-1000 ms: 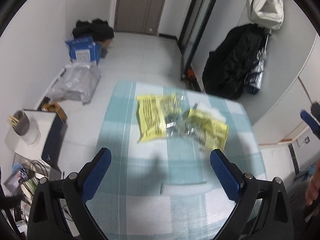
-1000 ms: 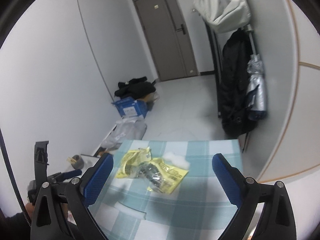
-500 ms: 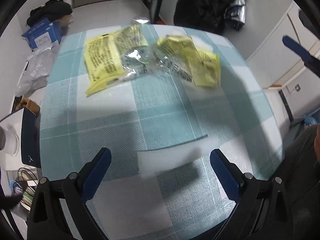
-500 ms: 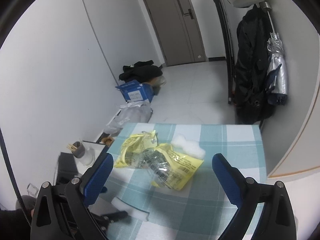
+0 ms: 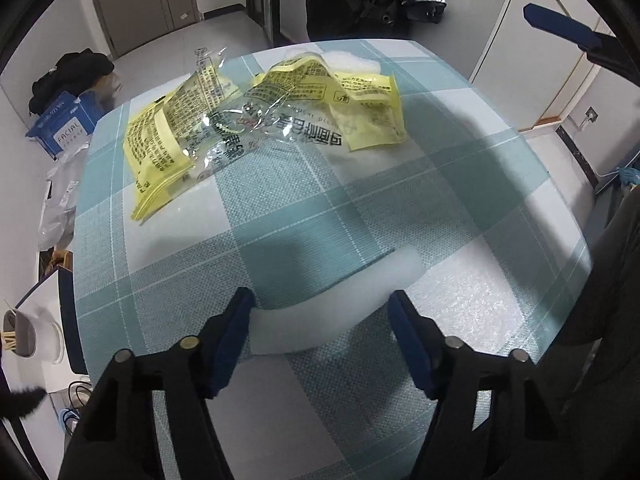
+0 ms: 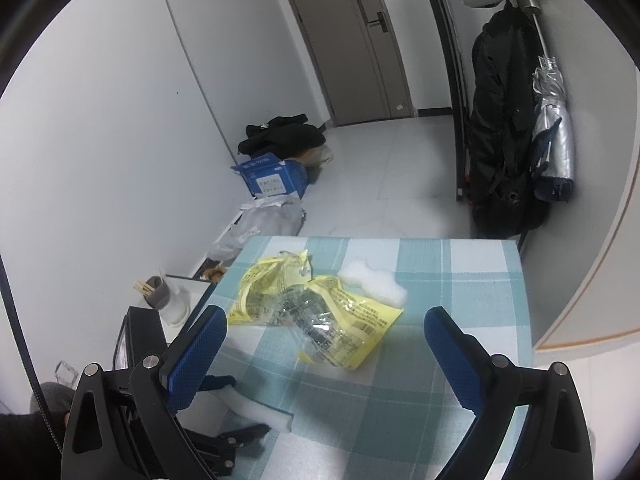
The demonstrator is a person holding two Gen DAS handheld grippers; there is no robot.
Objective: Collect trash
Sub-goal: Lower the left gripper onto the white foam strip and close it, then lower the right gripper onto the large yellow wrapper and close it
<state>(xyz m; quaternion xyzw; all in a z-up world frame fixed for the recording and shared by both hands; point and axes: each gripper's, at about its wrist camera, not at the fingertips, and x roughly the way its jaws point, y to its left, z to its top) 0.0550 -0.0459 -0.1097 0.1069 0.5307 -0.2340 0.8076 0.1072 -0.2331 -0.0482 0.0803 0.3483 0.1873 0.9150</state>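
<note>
A white foam strip [image 5: 360, 288] lies on the teal checked tablecloth [image 5: 280, 208] near the front edge. My left gripper [image 5: 320, 300] points steeply down over it. Its jaws are closing with the strip between them; the left pad meets the strip's end and the right pad stands clear. In the right wrist view the strip [image 6: 256, 404] and left gripper [image 6: 240, 408] appear at lower left. Two crumpled yellow-and-clear wrappers [image 5: 160, 148] [image 5: 360, 112] and a white foam lump [image 6: 372, 280] lie farther back. My right gripper [image 6: 326, 314] hovers open above the wrappers [image 6: 340, 320], holding nothing.
Left of the table stands a low side unit with a grey cup of sticks [image 6: 158, 292]. On the floor are a blue carton [image 6: 272, 178], a grey plastic bag [image 6: 276, 216] and dark clothes [image 6: 284, 132]. A black coat [image 6: 504, 140] hangs at right.
My left gripper dropped toward the table, rolled, and came over the foam strip, and its jaws narrowed around it. My right gripper sank a little.
</note>
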